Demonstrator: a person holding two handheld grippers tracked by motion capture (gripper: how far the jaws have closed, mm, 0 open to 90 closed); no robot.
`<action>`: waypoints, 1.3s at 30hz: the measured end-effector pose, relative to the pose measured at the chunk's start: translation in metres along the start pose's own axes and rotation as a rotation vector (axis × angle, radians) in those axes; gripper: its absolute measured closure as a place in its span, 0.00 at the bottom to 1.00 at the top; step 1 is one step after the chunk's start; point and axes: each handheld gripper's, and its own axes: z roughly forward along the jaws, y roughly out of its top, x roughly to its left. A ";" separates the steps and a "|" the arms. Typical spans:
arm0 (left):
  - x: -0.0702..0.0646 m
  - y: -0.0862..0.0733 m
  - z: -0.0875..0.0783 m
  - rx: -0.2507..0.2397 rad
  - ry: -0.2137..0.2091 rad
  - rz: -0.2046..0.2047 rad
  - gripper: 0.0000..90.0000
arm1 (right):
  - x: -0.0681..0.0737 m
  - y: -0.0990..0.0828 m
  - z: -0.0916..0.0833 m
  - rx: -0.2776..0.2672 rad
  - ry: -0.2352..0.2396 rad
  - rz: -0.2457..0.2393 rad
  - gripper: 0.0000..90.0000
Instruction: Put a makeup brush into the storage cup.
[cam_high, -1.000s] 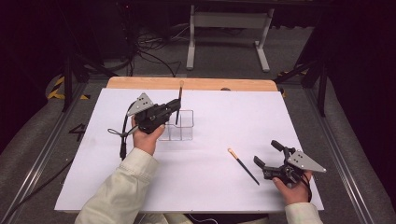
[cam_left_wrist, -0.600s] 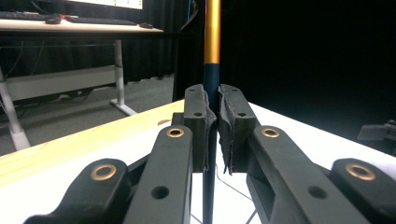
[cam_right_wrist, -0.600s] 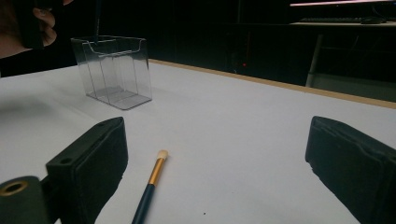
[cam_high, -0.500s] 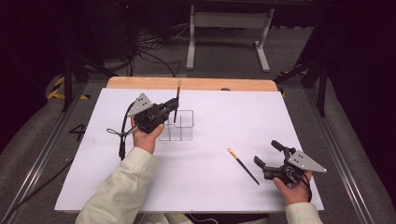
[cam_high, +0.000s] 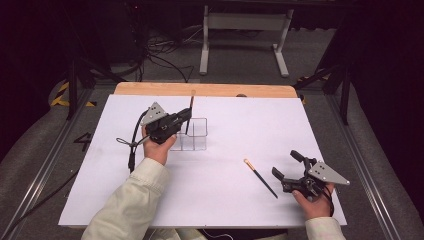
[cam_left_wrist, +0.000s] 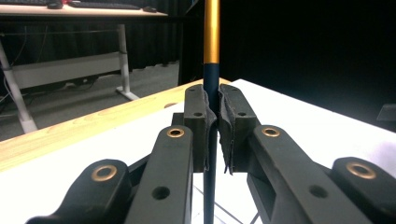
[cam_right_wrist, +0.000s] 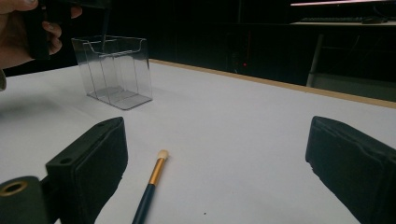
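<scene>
Holding a dark brush (cam_high: 189, 116) upright, the left gripper (cam_high: 181, 118) is clenched on its handle just over the clear organizer box (cam_high: 192, 135), probably so the handle can drop straight into a compartment. Right gripper (cam_high: 290, 167) sits released, jaws wide, on the white table cover (cam_high: 240, 200), well to the right of the box. Second brush (cam_high: 260, 177) lies flat just left of it, likely the next pick.

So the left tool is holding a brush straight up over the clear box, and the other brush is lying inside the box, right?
Not quite. The other brush lies on the white table, in front of the open right tool, as the high view shows. The left tool does hold its brush upright over the clear box.
</scene>
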 end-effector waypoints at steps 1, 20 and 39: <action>-0.001 -0.001 0.001 0.007 0.000 0.005 0.91 | 0.000 0.000 0.000 0.000 0.000 0.000 0.07; 0.002 -0.009 0.000 0.068 0.005 0.001 0.91 | 0.000 0.000 0.001 0.009 0.003 0.003 0.07; -0.019 0.006 -0.035 0.133 -0.116 -0.015 0.21 | 0.002 0.007 0.002 0.089 -0.032 0.031 0.04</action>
